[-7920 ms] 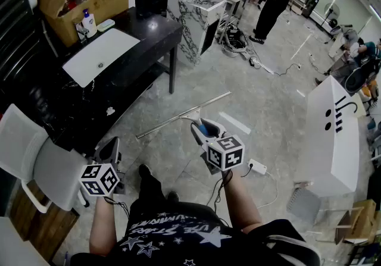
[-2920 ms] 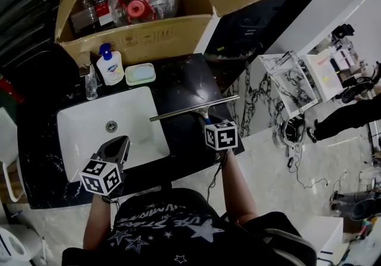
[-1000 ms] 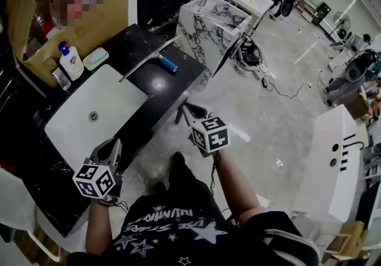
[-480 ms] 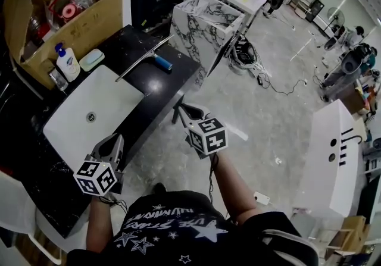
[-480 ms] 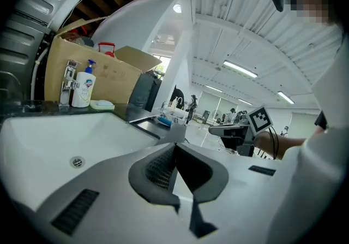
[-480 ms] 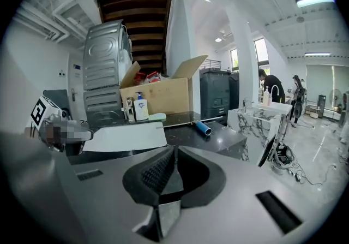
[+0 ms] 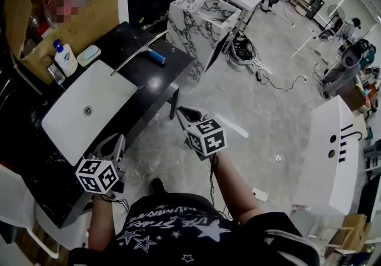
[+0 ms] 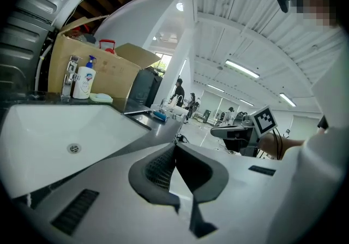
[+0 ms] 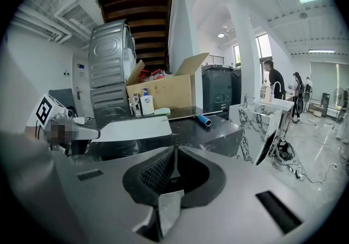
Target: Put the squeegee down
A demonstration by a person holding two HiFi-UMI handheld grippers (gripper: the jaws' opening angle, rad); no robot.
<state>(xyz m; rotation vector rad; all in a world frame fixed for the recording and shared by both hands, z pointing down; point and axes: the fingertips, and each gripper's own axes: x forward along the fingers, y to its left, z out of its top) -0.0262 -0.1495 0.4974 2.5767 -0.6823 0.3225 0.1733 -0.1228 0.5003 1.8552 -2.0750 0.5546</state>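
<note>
The squeegee (image 7: 141,49), a long metal blade with a blue handle (image 7: 156,56), lies on the black counter (image 7: 169,74) beyond the sink. Neither gripper touches it. It also shows far off in the left gripper view as the squeegee (image 8: 143,112), and its blue handle (image 9: 204,120) shows in the right gripper view. My left gripper (image 7: 117,140) hovers at the counter's near edge, shut and empty. My right gripper (image 7: 181,112) hangs over the floor by the counter's corner, also shut with nothing in it. In their own views the left gripper (image 8: 174,147) and right gripper (image 9: 174,153) have their jaws pressed together.
A white sink basin (image 7: 89,104) is set in the counter. A soap bottle (image 7: 62,59), a soap dish (image 7: 89,55) and a cardboard box (image 7: 65,3) stand behind it. A marble stand (image 7: 202,18) is at the right, a white cabinet (image 7: 333,146) farther right, and cables (image 7: 262,68) lie on the floor.
The squeegee, once held in the right gripper, now rests on the counter. Both grippers have drawn back from the counter over the last second, and the squeegee has stayed put.
</note>
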